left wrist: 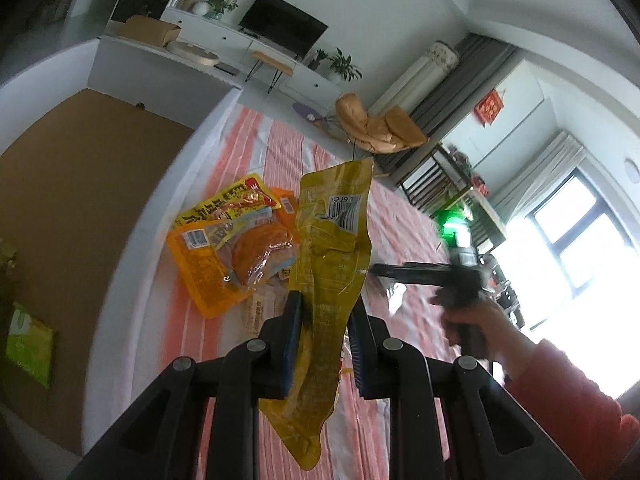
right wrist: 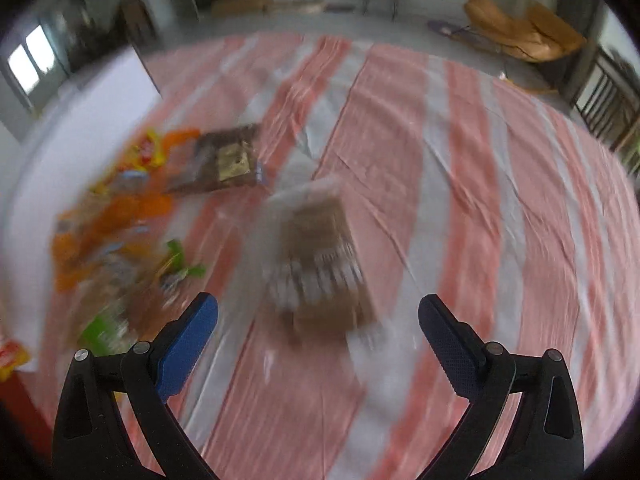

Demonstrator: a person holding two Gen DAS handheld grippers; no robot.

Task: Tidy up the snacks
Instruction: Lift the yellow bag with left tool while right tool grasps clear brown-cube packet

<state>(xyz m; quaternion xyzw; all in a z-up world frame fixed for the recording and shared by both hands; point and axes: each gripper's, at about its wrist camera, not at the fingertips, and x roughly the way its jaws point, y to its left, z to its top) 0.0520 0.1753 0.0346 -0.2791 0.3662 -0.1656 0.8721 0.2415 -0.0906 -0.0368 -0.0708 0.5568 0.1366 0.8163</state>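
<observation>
My left gripper [left wrist: 326, 300] is shut on a long yellow snack packet [left wrist: 330, 264] and holds it above the striped cloth. Behind it lies a pile of orange and yellow snack packs [left wrist: 224, 248]. My right gripper [right wrist: 318, 312] is open and empty, above a clear pack with a brown snack [right wrist: 320, 264] lying on the cloth. It also shows in the left wrist view [left wrist: 404, 272], held by a hand at the right. A dark brown packet [right wrist: 224, 160] and the blurred orange and green pile [right wrist: 116, 236] lie to its left.
A pink and white striped cloth [right wrist: 460, 184] covers the table. A brown cardboard surface [left wrist: 68, 208] with a green packet [left wrist: 28, 344] lies left of the table. Chair, shelves and window stand beyond.
</observation>
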